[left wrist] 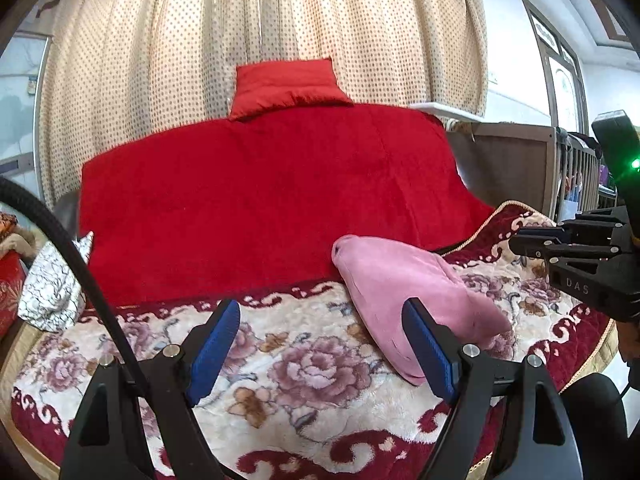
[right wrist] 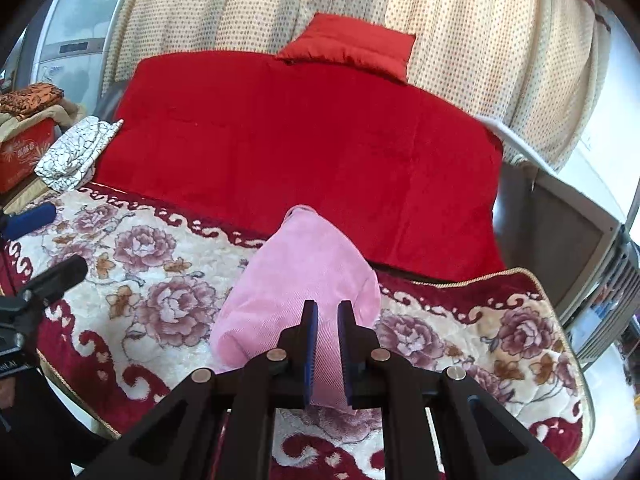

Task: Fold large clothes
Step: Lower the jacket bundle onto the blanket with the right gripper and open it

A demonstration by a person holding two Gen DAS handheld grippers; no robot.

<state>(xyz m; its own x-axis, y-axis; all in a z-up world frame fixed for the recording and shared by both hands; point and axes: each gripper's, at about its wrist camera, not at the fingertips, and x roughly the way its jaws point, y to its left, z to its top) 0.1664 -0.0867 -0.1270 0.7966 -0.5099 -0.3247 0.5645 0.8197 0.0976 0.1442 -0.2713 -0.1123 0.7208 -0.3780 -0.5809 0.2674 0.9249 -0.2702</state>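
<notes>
One folded pink garment, ribbed, lumpy.

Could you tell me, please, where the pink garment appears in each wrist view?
Left wrist view: the pink garment lies right of centre on the floral blanket, partly behind the open left gripper.
Right wrist view: low centre, its near edge pinched in the right gripper.
Shared landmark: the red pillow against the dotted curtain.

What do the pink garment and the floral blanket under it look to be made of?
Pink garment: soft ribbed knit or corduroy-like fabric, matte; fine parallel lines show. Floral blanket: plush fleece, likely synthetic; fuzzy pile with slight sheen and a corded edge.
</notes>
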